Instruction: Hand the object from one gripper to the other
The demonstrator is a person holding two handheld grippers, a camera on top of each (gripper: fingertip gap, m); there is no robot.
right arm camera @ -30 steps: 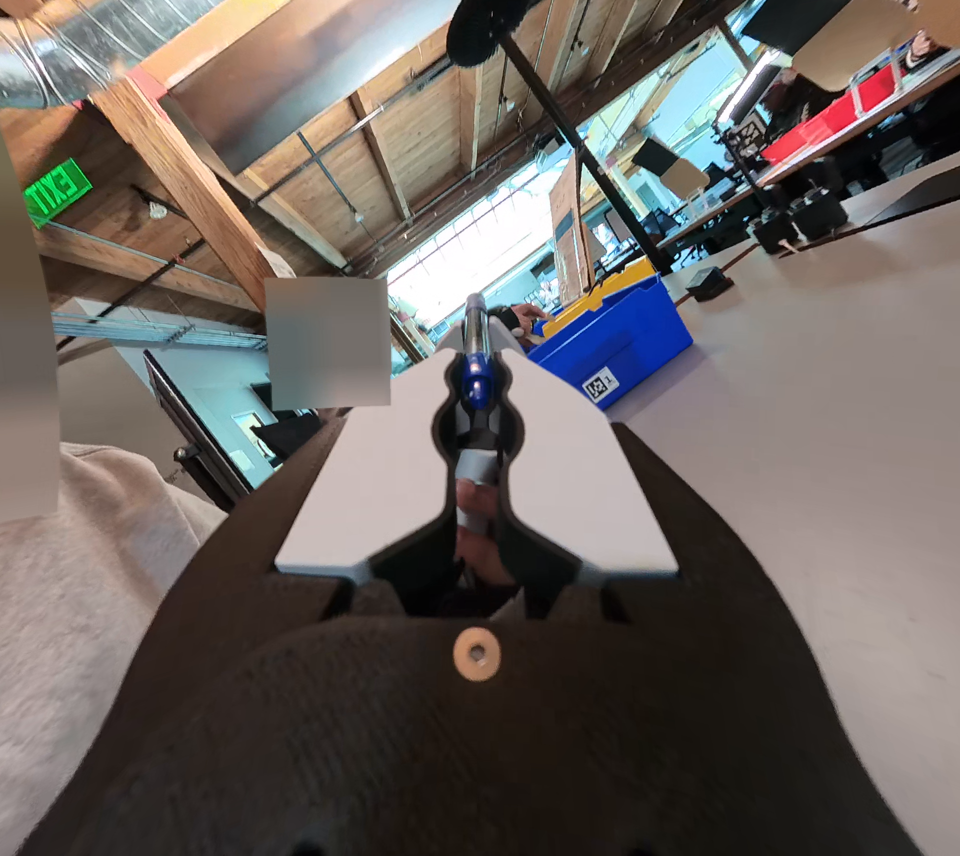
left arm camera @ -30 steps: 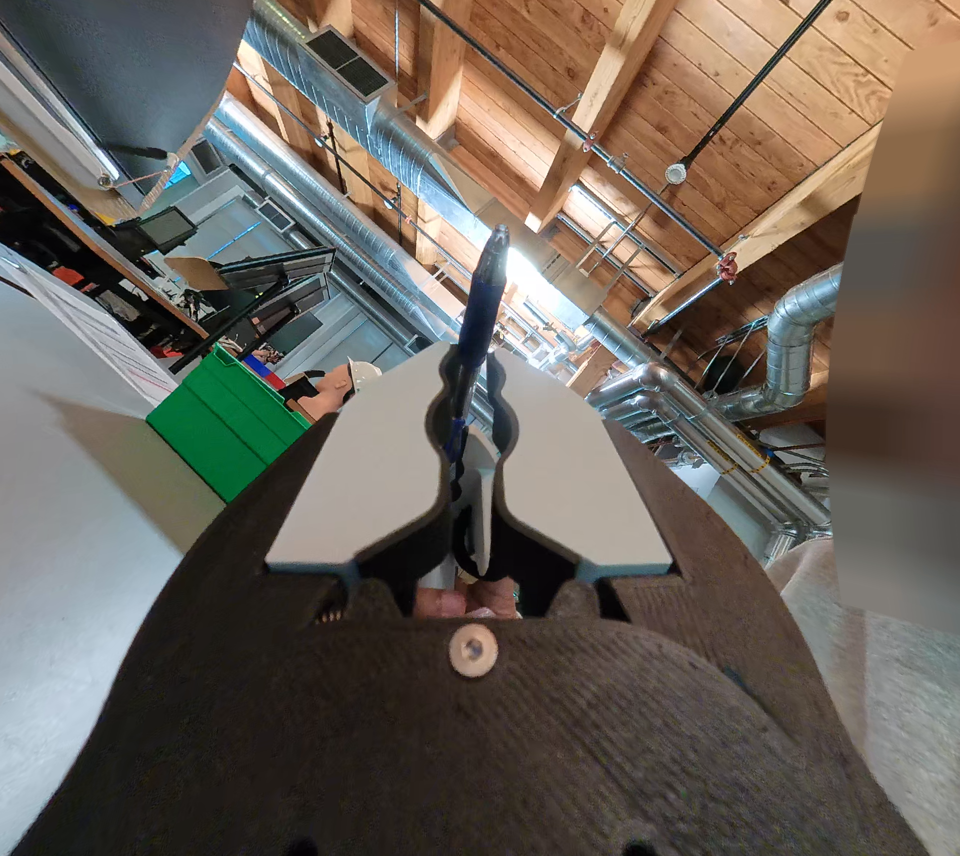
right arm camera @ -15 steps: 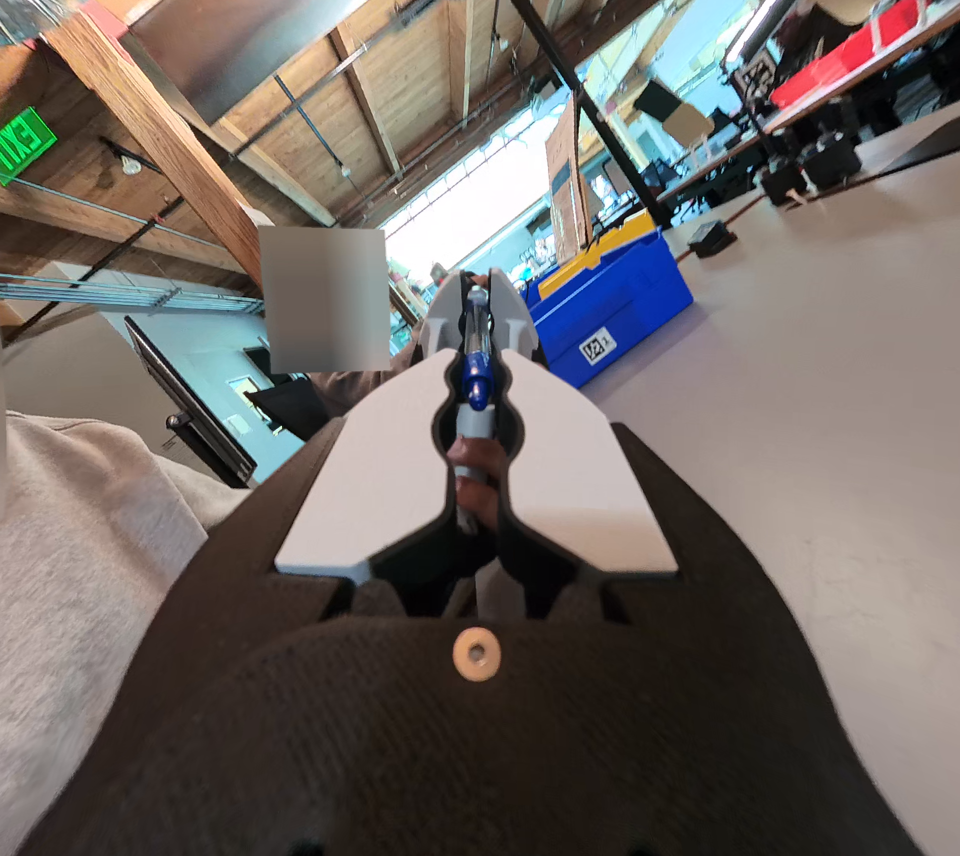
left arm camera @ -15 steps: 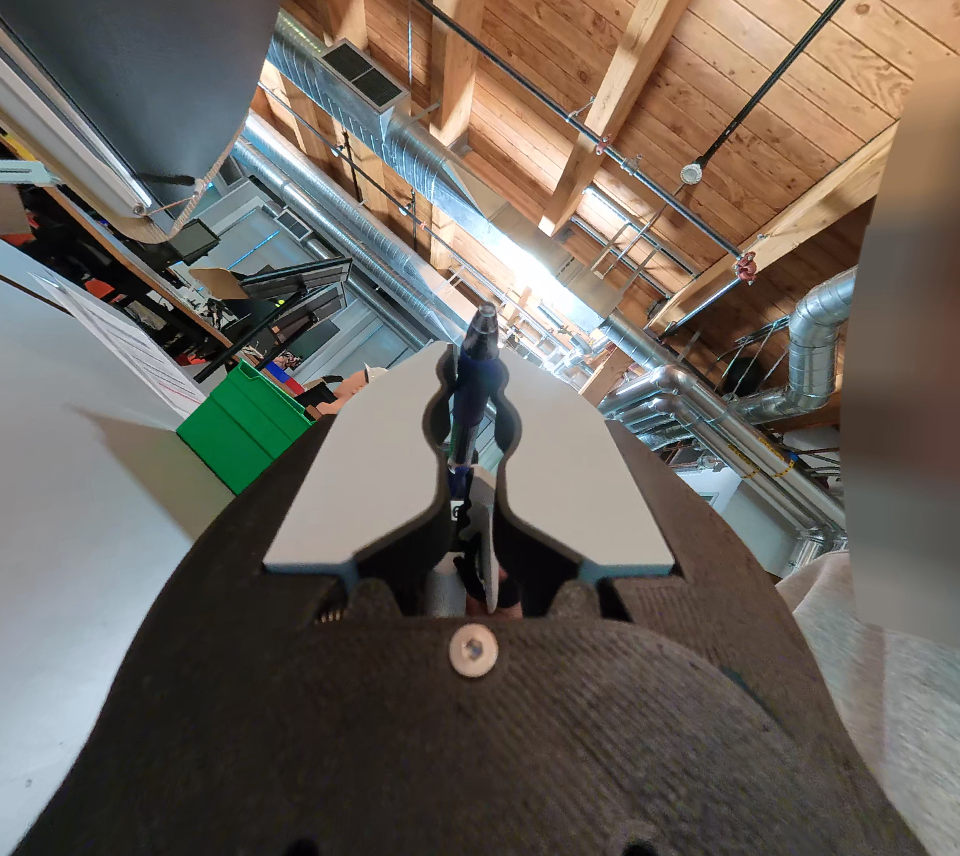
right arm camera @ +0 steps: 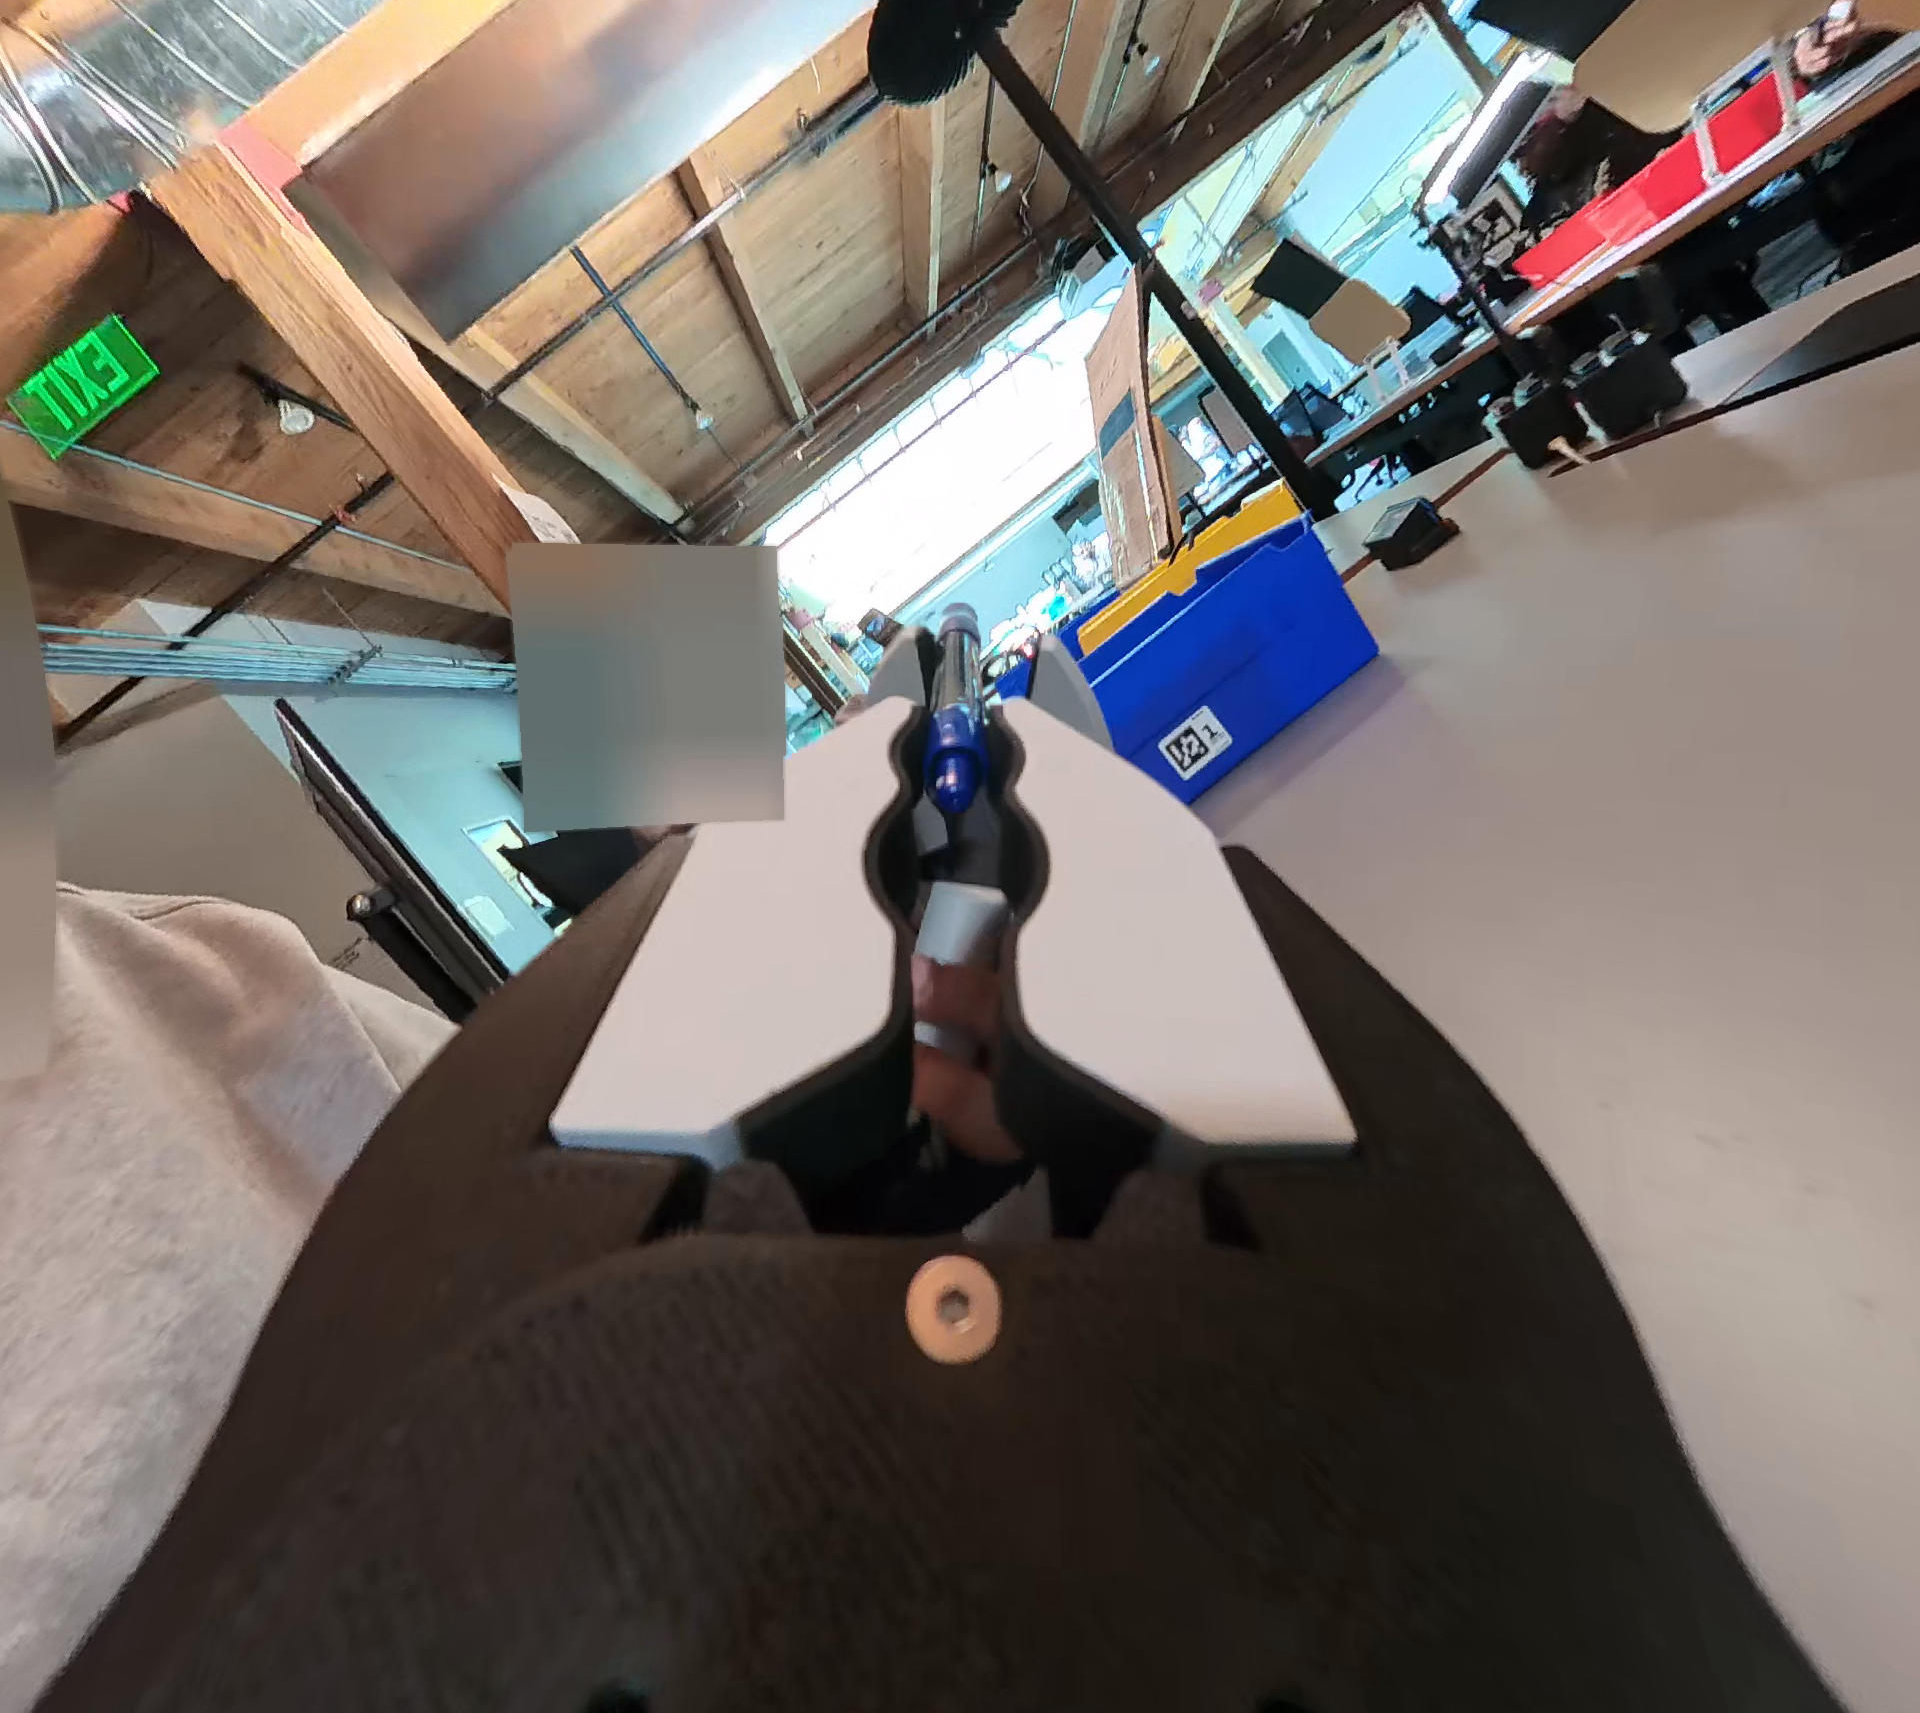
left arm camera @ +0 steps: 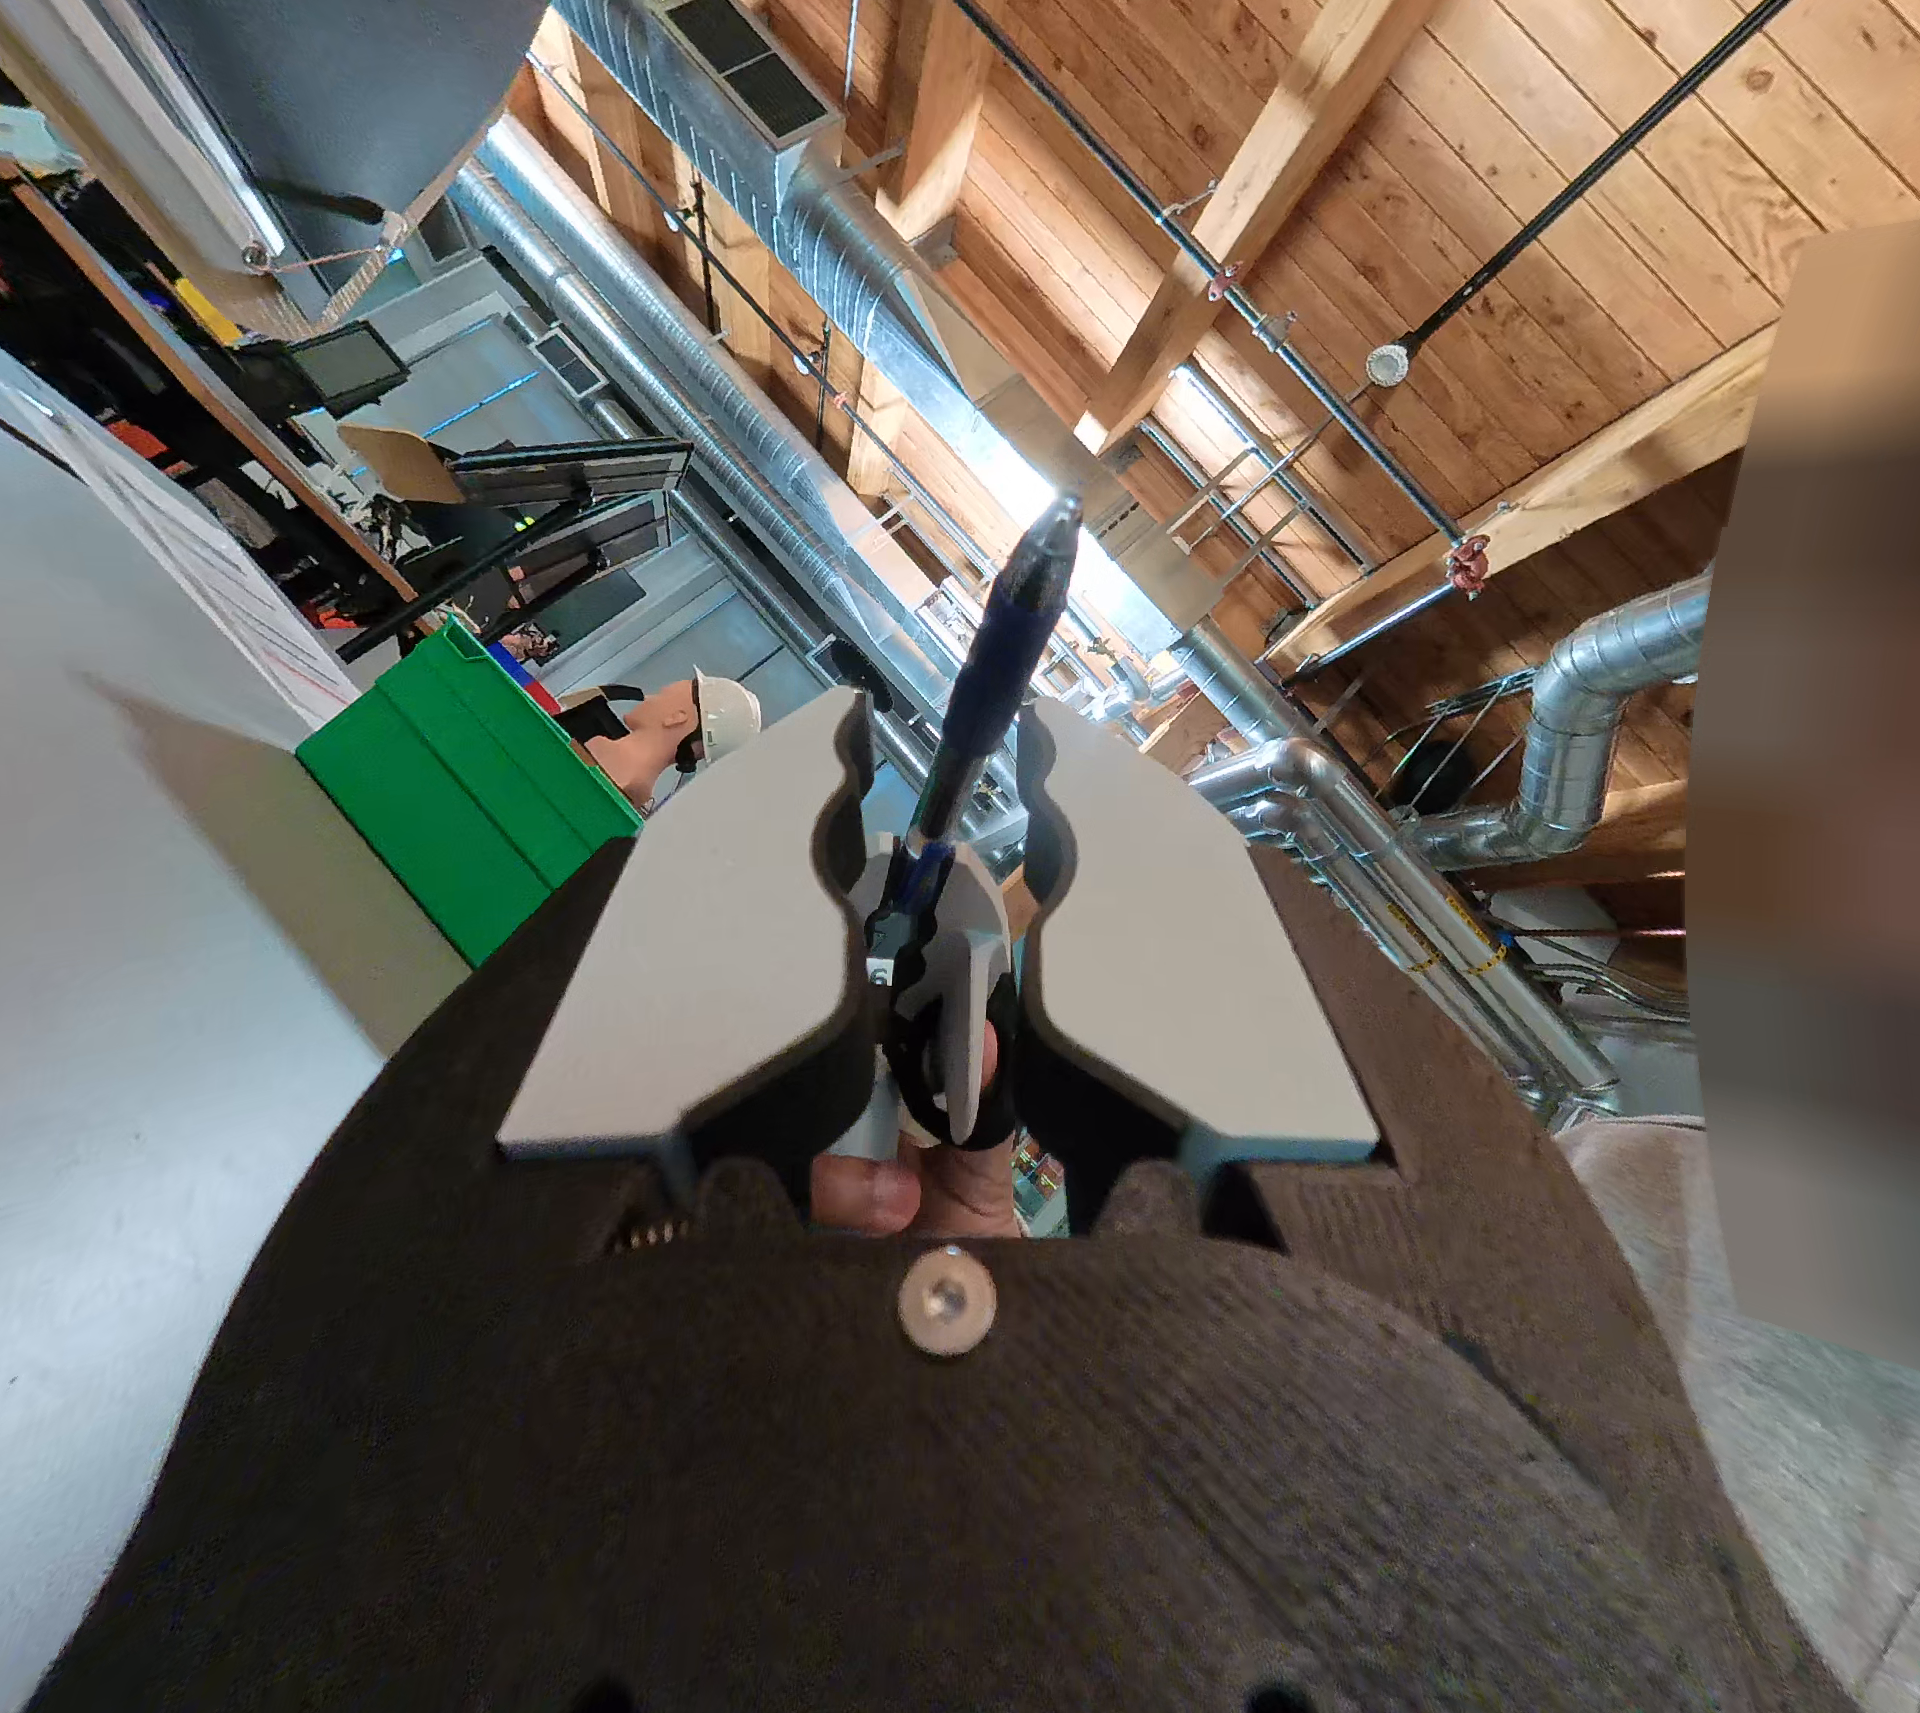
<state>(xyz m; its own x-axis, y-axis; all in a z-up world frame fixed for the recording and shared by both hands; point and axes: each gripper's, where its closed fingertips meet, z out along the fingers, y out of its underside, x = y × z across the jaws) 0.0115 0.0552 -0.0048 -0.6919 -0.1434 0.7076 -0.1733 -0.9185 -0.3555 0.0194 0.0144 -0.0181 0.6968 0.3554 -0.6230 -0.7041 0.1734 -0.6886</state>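
Pen (left arm camera: 992,676) stands nearly upright in the left wrist view, leaning a little to the right, with its shiny tip toward the wooden ceiling. Below the tip comes a dark grip, then a deep blue section, then a clearer barrel that runs down out of sight. The left gripper (left arm camera: 940,728) is released: its two pale fingers (left arm camera: 727,915) stand apart, and the pen passes through the gap between them without visibly touching either one. Lower in that gap the right gripper (left arm camera: 940,957) shows edge-on, with the pen's lower end held at its tips.

In the right wrist view the right gripper (right arm camera: 956,728) is clenched on the pen (right arm camera: 951,749), its pale fingers (right arm camera: 1143,936) pressed in on the blue part. The clear barrel and a grey end reach on past the tips. Beyond, the left gripper (right arm camera: 977,666) has one finger on each side of the barrel.

A white table (right arm camera: 1558,832) lies to the right, with a blue bin (right arm camera: 1247,645) on it. A green bin (left arm camera: 457,811) sits to the left in the left wrist view.
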